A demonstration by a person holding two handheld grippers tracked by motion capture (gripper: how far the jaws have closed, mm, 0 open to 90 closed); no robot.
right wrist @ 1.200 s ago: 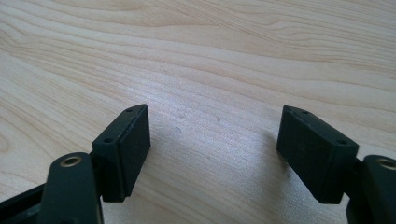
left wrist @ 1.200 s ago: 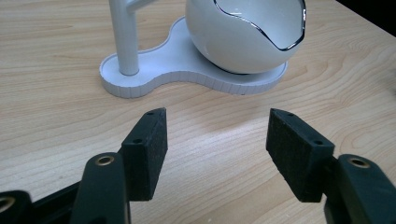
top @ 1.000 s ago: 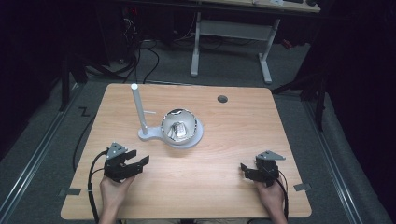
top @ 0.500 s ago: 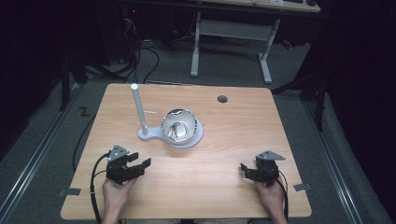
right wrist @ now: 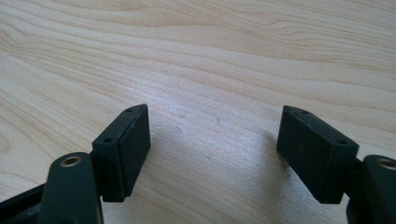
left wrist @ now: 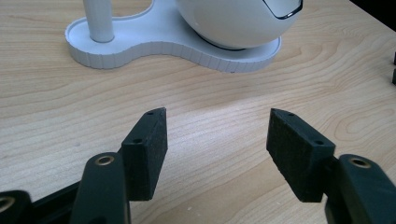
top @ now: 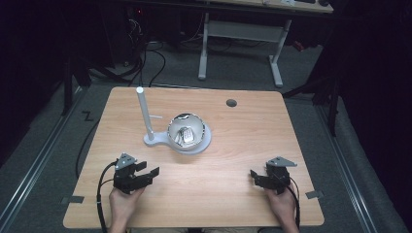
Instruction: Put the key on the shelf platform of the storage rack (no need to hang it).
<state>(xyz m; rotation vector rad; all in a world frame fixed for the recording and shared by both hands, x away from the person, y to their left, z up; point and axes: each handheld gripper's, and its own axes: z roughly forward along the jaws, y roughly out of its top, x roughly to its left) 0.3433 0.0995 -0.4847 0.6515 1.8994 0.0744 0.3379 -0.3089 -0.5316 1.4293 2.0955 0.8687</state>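
Table: light wood top [top: 243,141], with a round dark hole [top: 231,103] near its far edge, well beyond the right gripper [top: 257,175].
Floor: grey carpet [top: 350,160] on both sides of the table.
Cables: black, coiled on the floor [top: 145,53] far ahead of the left gripper [top: 148,171].
Furniture: white desk frame [top: 240,34] beyond the table.
Light: room dark, tabletop lit.

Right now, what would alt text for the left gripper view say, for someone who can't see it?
Two black jaws of the left gripper stand open over a pale wooden table, with nothing between them. Just beyond sits a white stand with an upright post and a round white bowl-like shell resting on it.
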